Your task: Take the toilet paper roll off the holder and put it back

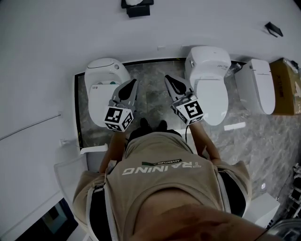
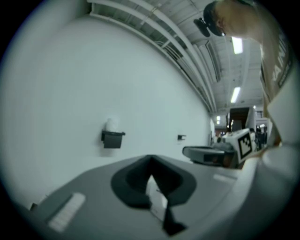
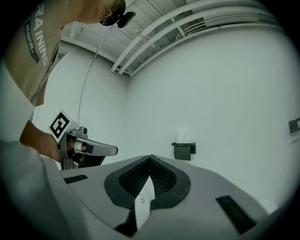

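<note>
A white toilet paper roll (image 1: 135,2) sits on a black wall holder (image 1: 137,9) on the white wall ahead of me. It is far beyond both grippers. The left gripper view shows the roll (image 2: 111,124) on the holder (image 2: 112,139) left of centre. The right gripper view has the roll (image 3: 183,136) and holder (image 3: 183,151) right of centre. My left gripper (image 1: 133,83) and right gripper (image 1: 167,78) are held side by side at waist height, both pointing toward the wall. Each has its jaws shut with nothing between them.
A white toilet (image 1: 106,77) stands below the left gripper and another (image 1: 209,80) beside the right one. A third toilet (image 1: 256,84) and a cardboard box (image 1: 287,87) are further right. The floor (image 1: 150,94) is grey marble. A small black fitting (image 1: 273,29) hangs on the wall.
</note>
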